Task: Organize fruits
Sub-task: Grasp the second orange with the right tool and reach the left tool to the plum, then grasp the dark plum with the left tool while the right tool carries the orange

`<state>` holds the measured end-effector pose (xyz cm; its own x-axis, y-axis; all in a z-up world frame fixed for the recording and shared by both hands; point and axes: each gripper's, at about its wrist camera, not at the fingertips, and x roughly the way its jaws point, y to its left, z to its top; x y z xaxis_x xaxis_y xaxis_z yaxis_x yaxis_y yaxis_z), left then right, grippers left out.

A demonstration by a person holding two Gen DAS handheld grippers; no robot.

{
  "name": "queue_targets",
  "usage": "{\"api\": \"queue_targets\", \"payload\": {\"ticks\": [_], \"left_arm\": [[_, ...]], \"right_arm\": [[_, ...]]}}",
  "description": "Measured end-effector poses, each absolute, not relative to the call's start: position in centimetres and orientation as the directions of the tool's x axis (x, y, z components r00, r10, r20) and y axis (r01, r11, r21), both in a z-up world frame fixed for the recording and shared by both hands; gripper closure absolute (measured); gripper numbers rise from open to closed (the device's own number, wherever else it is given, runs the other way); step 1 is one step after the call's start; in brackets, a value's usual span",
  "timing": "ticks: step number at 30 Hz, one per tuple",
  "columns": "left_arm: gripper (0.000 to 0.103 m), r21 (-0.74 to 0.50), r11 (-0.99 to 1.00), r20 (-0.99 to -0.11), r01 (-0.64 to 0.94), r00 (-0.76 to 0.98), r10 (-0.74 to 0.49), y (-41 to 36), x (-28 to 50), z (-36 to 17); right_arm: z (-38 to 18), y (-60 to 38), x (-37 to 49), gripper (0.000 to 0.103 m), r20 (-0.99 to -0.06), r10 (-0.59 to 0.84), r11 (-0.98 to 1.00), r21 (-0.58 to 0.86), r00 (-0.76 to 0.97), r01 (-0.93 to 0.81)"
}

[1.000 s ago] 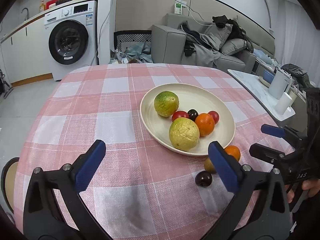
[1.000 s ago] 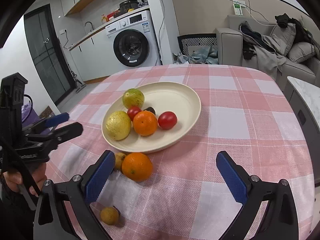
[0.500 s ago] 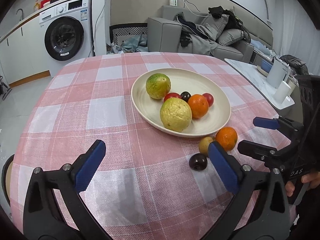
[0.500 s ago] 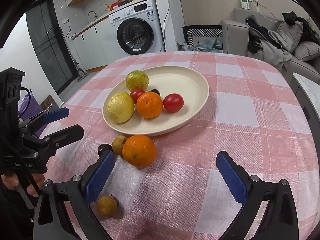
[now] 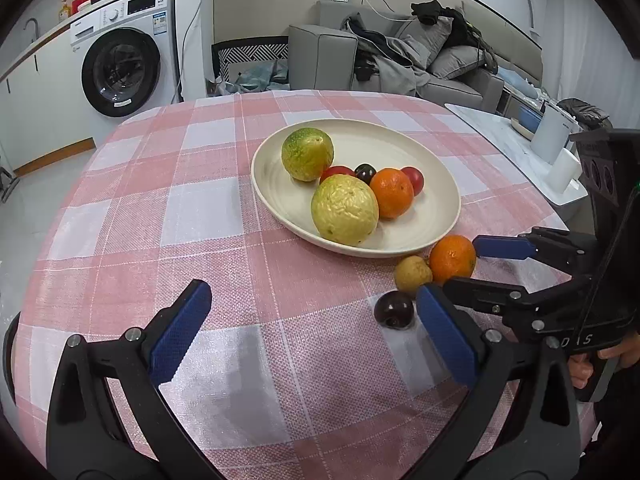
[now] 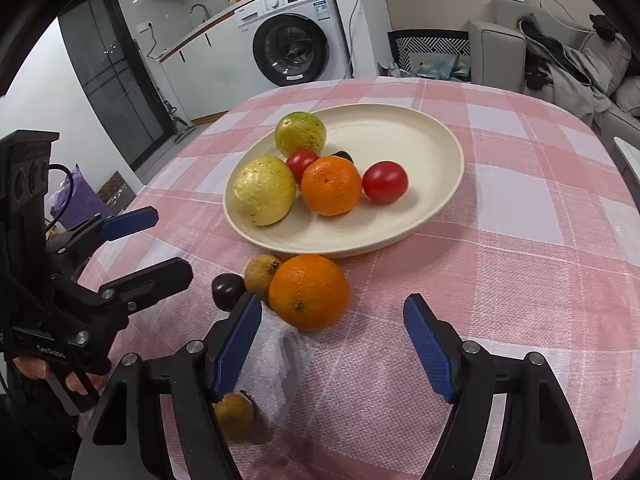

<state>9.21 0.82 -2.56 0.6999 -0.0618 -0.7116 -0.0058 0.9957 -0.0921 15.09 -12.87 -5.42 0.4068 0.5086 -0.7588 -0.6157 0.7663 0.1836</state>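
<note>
A cream plate [image 5: 420,144] [image 6: 420,128] on the pink checked table holds a green fruit [image 5: 307,154], a yellow fruit [image 5: 344,210], an orange [image 5: 391,193], tomatoes and a dark plum. Beside its near rim lie a loose orange [image 6: 308,298] [image 5: 452,259], a small tan fruit [image 6: 260,274] [image 5: 413,274] and a dark plum [image 6: 227,291] [image 5: 394,309]. Another tan fruit [image 6: 234,416] lies nearer. My right gripper [image 6: 332,344] is open, just short of the loose orange. My left gripper [image 5: 312,336] is open and empty, left of the plum.
A washing machine [image 5: 120,68] and counter stand beyond the table's far left. A grey sofa [image 5: 400,60] with clothes is behind. A white side table [image 5: 520,140] with containers stands at the right edge.
Both grippers have moved forward toward the loose fruits. The right gripper has closed in on the loose orange. No fruit has moved.
</note>
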Motion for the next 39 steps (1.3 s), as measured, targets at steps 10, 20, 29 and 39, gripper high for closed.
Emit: {"api": "queue_targets", "payload": {"ticks": [10,20,29,39], "left_arm": [[0.001,-0.094,0.996,-0.728,0.006,0.682,-0.072,0.7,9.7,-3.3],[0.001,-0.099,0.995,-0.739,0.015,0.669,-0.084,0.5,9.8,-3.7],[0.001,-0.091,0.995,-0.757,0.047,0.646,-0.099,-0.4,10.1,-4.3],[0.002,-0.132,0.987,-0.787,0.096,0.595,-0.163,-1.2,10.8,-5.1]], "right_arm": [[-5.5,-12.2,15.1,0.037,-0.759,0.52,0.752,0.19,0.392,-0.631],[-5.4,-12.0,15.1,0.046,-0.755,0.534,0.74,0.201,0.38,-0.641],[-5.4,-11.9,14.8,0.061,-0.751,0.538,0.734,0.193,0.383,-0.652],[-4.3,-13.1,14.2,0.062,-0.716,0.561,0.737,0.203,0.416,-0.644]]}}
